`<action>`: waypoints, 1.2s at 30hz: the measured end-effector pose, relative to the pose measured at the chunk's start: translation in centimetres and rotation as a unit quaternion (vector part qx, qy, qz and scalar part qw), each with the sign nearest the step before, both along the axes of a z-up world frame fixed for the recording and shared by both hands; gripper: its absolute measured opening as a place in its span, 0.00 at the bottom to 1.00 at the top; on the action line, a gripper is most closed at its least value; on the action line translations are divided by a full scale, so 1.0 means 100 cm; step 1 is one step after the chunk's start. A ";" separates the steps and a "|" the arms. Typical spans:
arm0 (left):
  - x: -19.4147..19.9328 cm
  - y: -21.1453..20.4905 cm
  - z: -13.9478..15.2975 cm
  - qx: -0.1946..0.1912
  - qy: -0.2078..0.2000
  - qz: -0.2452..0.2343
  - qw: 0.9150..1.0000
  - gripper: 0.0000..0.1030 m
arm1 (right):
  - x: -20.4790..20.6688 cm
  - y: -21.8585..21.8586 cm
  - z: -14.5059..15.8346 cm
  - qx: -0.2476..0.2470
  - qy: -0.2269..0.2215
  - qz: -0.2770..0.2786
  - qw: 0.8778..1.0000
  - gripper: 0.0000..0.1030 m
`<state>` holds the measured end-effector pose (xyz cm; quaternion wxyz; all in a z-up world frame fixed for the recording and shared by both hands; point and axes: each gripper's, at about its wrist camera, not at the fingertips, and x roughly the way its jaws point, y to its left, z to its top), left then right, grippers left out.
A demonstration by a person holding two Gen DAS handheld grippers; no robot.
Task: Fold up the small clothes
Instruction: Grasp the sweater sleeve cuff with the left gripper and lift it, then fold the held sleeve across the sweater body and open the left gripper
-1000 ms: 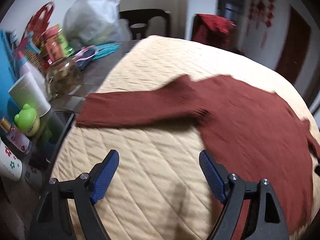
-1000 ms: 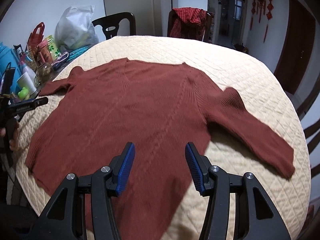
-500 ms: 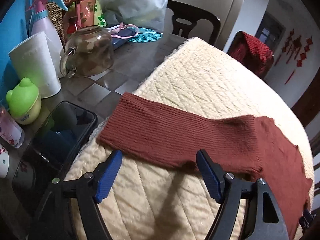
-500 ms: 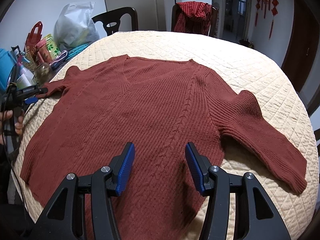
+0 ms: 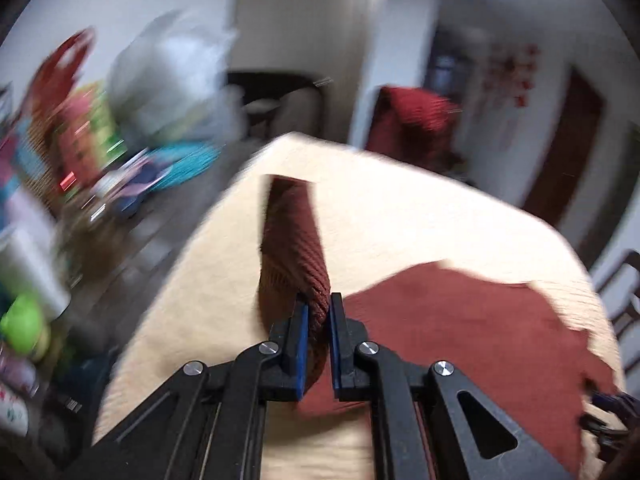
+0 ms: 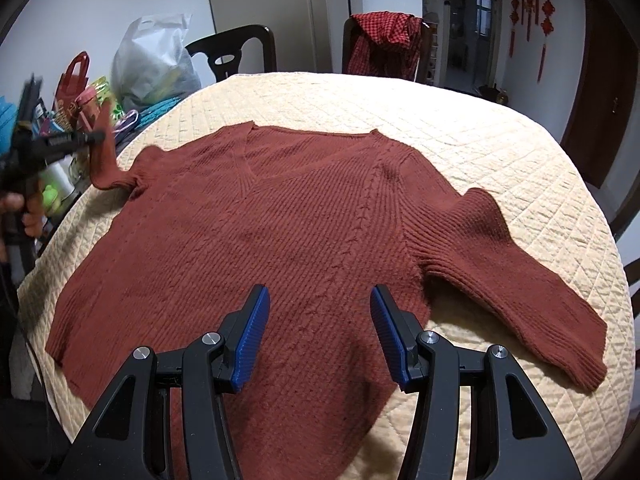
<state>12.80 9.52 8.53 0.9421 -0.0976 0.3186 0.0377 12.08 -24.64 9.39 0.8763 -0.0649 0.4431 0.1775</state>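
Here, the left gripper [image 5: 318,312] is closing on the sweater's sleeve cuff [image 5: 294,240], while the right gripper [image 6: 318,334] hovers wide open.

The left tool's blue pads [image 5: 301,336] pinch the ribbed cuff, which stands up past the tips, lifted off the cloth; in the right wrist view that tool [image 6: 86,136] shows at the far left edge with the sleeve rising to it. The right tool's pads [image 6: 252,338] hold nothing and hang above the lower body of the rust-red knit sweater [image 6: 280,216]. The sweater lies spread front-up on a cream quilted cover [image 6: 480,152] over the round table, its other sleeve stretched flat toward the right edge. A white plastic bag [image 6: 154,62] and dark chairs [image 6: 240,54] stand beyond.
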 end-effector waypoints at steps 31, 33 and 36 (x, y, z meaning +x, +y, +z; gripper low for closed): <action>0.019 -0.036 -0.068 -0.010 0.097 -0.102 0.990 0.35 | 0.093 0.058 -0.035 0.096 0.122 0.013 0.988 0.32; 0.018 -0.037 -0.071 -0.013 0.098 -0.105 0.990 0.35 | 0.098 0.060 -0.042 0.099 0.128 0.009 0.987 0.21; 0.020 -0.038 -0.069 -0.009 0.091 -0.108 0.990 0.35 | 0.100 0.062 -0.039 0.102 0.127 0.009 0.987 0.05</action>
